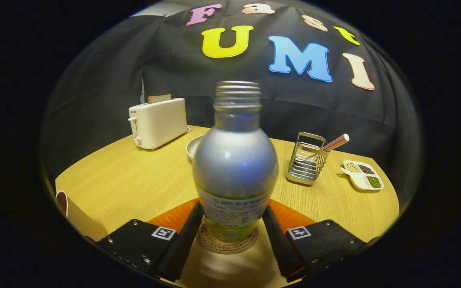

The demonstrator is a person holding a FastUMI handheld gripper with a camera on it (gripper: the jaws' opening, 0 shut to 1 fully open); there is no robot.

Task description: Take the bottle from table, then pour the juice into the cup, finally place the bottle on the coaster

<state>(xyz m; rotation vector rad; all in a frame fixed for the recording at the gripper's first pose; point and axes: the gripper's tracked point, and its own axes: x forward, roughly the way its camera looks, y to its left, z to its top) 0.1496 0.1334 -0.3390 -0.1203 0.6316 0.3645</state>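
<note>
While the silver bottle (pixel 235 160) stands upright between the two black fingers (pixel 182 240), its base rests on the round coaster (pixel 227 242), which lies on the wooden table (pixel 134 180). The gripper (pixel 230 236) brackets the bottle's lower labelled section: each finger runs alongside the bottle, one on either side, and both appear to touch its sides. Whether they press on the bottle or only lie against it cannot be determined. The bottle's threaded neck is uncapped and points straight up.

The gripper is held level and low over the table, fingers pointing forward across the tabletop toward the booth wall.

Beyond the fingers, a pale bowl (pixel 194 147) sits directly behind the bottle, partly hidden by it. A white toaster (pixel 158 122) with a slice of toast in its slot stands behind and to the left. A wire holder (pixel 306 164) containing a checked straw (pixel 335 142) stands to the right, with a divided dish (pixel 362 175) of grains farther right. A paper cup (pixel 64 206) stands at the near left table edge.
</note>
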